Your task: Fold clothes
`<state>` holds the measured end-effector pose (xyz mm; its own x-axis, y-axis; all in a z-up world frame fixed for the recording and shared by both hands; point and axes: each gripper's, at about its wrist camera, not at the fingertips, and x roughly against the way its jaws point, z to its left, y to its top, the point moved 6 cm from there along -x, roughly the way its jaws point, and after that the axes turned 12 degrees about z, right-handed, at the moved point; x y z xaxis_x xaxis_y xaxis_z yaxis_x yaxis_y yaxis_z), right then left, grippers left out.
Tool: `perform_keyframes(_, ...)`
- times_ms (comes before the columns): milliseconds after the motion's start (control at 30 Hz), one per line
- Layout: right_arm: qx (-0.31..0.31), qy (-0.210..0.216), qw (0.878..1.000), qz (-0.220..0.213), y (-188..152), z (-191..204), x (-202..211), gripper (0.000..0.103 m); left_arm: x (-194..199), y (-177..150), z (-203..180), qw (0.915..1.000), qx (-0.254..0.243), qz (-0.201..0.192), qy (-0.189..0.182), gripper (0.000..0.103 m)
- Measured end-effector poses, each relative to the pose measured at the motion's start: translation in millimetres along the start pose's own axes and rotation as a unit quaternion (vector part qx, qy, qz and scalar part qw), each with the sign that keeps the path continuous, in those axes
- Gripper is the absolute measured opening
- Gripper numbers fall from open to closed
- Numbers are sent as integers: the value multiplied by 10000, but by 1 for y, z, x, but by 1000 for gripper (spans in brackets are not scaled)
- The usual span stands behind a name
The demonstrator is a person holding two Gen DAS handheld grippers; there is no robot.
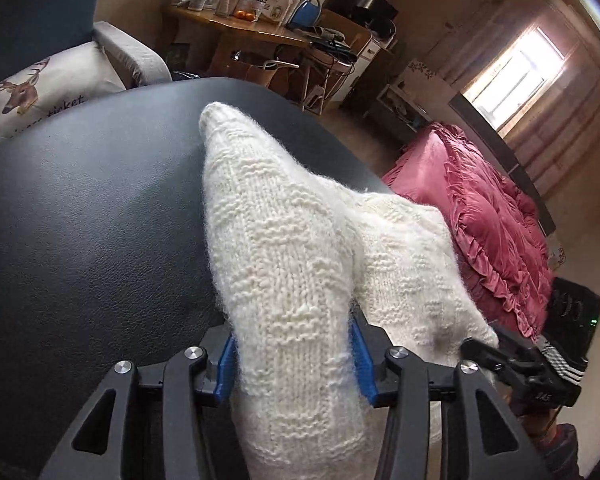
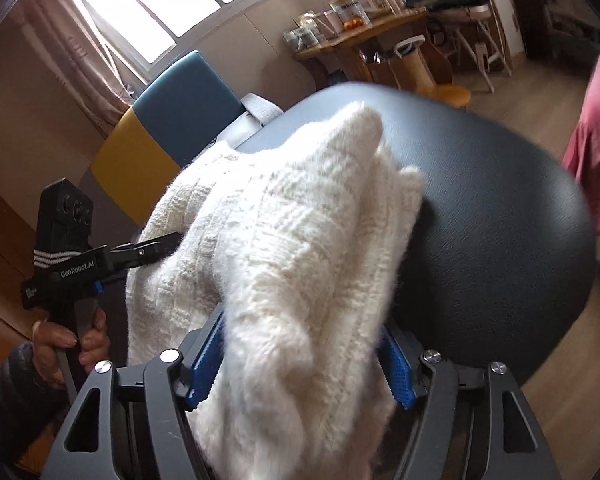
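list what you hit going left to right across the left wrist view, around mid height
deer cushion → black table → white knit → pink bedspread → window

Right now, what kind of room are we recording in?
Probably a lived-in home room, a bedroom or bed-sitting room: pink ruffled bedding, a curtained window, a cluttered wooden table.

White knit garment (image 1: 276, 240) on black table (image 1: 80, 220).
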<state>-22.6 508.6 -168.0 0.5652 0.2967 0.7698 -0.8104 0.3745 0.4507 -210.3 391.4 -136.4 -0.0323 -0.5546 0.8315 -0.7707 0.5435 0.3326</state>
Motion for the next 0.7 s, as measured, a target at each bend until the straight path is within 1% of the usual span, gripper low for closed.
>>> perform_keyframes(100, 524, -399, 9973, -321, 13, 14, 26, 70, 3, -8, 6, 10000, 80, -15, 50, 49)
perform_keyframes(133, 737, -452, 9953, -432, 15, 23, 34, 70, -1, -4, 1, 9999, 106, 2, 53, 49)
perform_keyframes(167, 965, -426, 9934, -449, 16, 33, 37, 70, -5, -1, -4, 9999, 134, 21, 58, 49)
perform_keyframes(233, 1424, -327, 9884, -412, 17, 50, 37, 70, -6, -5, -1, 9997, 205, 83, 104, 50)
perform_keyframes(267, 1668, -332, 9849, -323, 17, 60, 34, 70, -6, -5, 0, 9996, 200, 116, 186, 51)
perform_keyframes(333, 1937, -405, 9802, -10, 12, 64, 17, 70, -6, 0, 0, 9993, 135, 138, 336, 52)
perform_keyframes(367, 2006, -426, 9786, 184, 8, 62, 9, 68, -6, 3, 0, 9992, 81, 144, 376, 53)
perform_keyframes(433, 1653, -463, 9835, 573, -10, 37, -8, 68, -10, 9, -4, 9986, -69, 174, 493, 53)
perform_keyframes(467, 1433, -481, 9855, 767, -20, 23, -16, 68, -14, 11, -8, 9975, -219, 181, 643, 54)
perform_keyframes(500, 1281, -392, 9883, 726, -27, 16, -18, 68, -15, 10, -11, 9969, -301, 182, 702, 54)
perform_keyframes(533, 1155, -262, 9912, 592, -34, 12, -18, 68, -16, 11, -13, 9970, -303, 176, 693, 55)
perform_keyframes(600, 1121, -296, 9923, 442, -42, 8, -16, 68, -14, 12, -12, 9976, -229, 166, 636, 55)
perform_keyframes(700, 933, -201, 9948, 345, -44, 0, -13, 68, -3, 10, -5, 9983, -42, 116, 569, 57)
